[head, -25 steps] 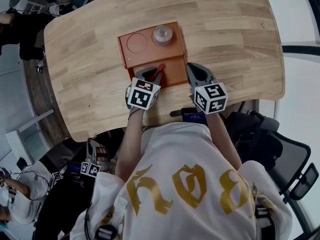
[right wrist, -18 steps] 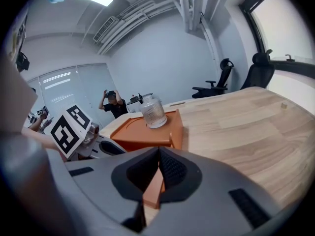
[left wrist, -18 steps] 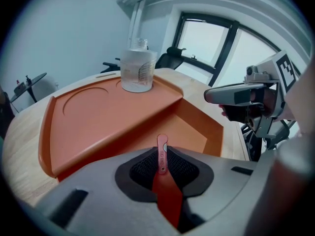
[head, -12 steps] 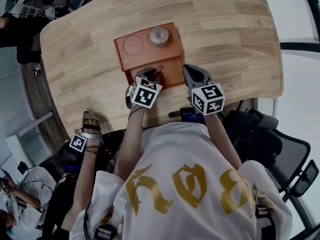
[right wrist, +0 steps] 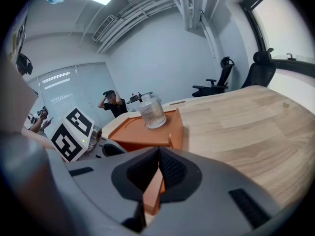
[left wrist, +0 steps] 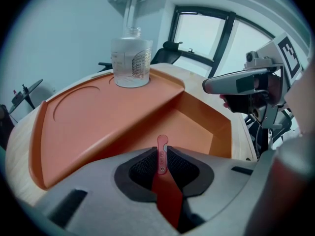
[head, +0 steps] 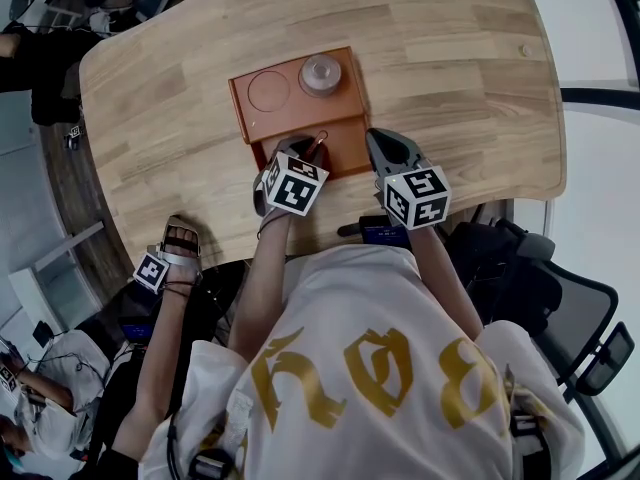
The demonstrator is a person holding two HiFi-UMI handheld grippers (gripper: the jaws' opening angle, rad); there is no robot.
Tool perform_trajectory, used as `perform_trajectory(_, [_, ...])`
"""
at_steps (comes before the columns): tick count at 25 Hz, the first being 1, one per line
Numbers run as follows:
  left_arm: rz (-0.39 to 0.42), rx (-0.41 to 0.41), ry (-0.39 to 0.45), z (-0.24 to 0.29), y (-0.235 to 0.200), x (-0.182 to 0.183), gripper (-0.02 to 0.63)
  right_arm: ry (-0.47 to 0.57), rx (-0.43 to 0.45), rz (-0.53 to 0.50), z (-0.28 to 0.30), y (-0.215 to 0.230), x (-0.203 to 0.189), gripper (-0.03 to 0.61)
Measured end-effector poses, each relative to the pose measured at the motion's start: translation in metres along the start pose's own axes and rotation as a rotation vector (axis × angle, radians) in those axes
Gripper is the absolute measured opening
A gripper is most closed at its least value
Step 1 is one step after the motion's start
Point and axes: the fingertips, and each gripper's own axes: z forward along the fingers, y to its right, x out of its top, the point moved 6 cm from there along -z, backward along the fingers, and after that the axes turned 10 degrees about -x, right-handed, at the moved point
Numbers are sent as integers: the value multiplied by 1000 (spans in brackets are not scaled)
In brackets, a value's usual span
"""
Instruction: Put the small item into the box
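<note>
**Q:** Now, starting at the left of the head view: what does your left gripper (head: 300,150) carry?

**A:** Its jaws are pinched on the small item (left wrist: 162,155), a flat red strip. The strip's long axis runs along the jaws, and its rounded end pokes just past the tips. In the left gripper view it sits at lower centre, over the near lip of the box (head: 300,118).

**Q:** Which way does the target lie from that claw?

**A:** Straight ahead and below. The box's open compartment (left wrist: 202,127) fills the middle right of the left gripper view, just beyond the strip's end. The raised deck with the clear jar (head: 321,72) lies further off, toward the upper left. Your left gripper is the nearer one for the drop, and probably only a short advance and a release remain.

**Q:** And at the right?

**A:** Your right gripper (right wrist: 157,154) has its pads pressed together at the tips, with an orange sliver caught lower between them. This appears to be the box's right wall, so judge it as steadying the box. The compartment walls bound the drop on all sides. To the right of the box, the wooden table (head: 460,88) is bare.
</note>
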Motion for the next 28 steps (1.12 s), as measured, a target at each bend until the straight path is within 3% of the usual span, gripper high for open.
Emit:
perform_trajectory(10, [11, 31, 31, -8, -1, 3, 60, 11, 8, -7, -3, -2, 3, 12])
perform_trajectory(18, [-24, 59, 126, -31, 1, 9, 54, 41, 16, -19, -11, -7, 10, 12])
perform_trajectory(24, [-26, 122, 251, -65, 1, 13, 21, 91, 30, -47, -21, -20, 23, 12])
perform_trajectory(28, [-97, 113, 400, -93, 2, 21, 11, 125, 30, -82, -31, -29, 30, 12])
